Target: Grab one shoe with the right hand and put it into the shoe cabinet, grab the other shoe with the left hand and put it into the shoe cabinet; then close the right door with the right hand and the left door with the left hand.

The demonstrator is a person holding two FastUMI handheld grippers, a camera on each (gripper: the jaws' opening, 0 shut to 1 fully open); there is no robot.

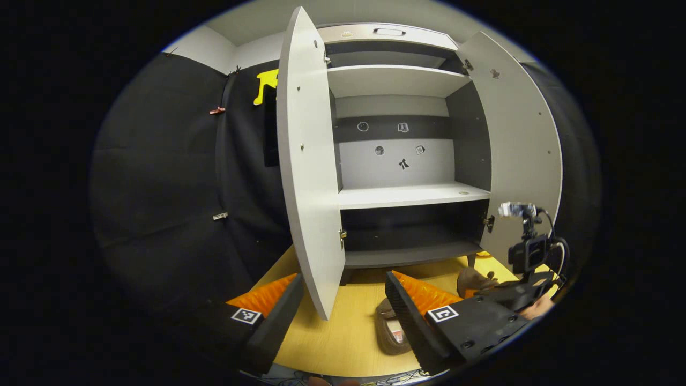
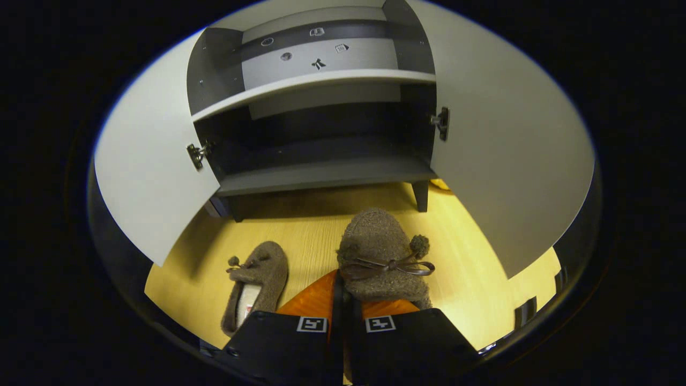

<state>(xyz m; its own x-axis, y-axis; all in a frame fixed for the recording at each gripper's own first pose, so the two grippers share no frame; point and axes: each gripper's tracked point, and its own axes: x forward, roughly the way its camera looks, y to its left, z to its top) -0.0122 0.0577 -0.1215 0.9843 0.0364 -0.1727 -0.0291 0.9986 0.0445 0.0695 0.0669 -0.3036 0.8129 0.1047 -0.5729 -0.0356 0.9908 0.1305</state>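
My right gripper (image 2: pixel 341 277) is shut on the heel end of a brown fuzzy slipper (image 2: pixel 380 241) with a bow, its toe pointing at the shoe cabinet (image 2: pixel 321 174). The second slipper (image 2: pixel 257 279) lies on the wooden floor to its left. In the left gripper view my left gripper (image 1: pixel 343 279) stands open with nothing between its fingers, and that floor slipper (image 1: pixel 388 332) lies just beside its right finger. Farther right, the right gripper (image 1: pixel 514 295) holds the other slipper (image 1: pixel 474 279) low before the cabinet (image 1: pixel 412 254).
Both cabinet doors stand wide open: the left door (image 1: pixel 308 161) swings out close ahead of my left gripper, the right door (image 1: pixel 522 145) beside the right gripper. The shelves (image 1: pixel 412 195) inside are bare. Black cloth walls the booth on the left.
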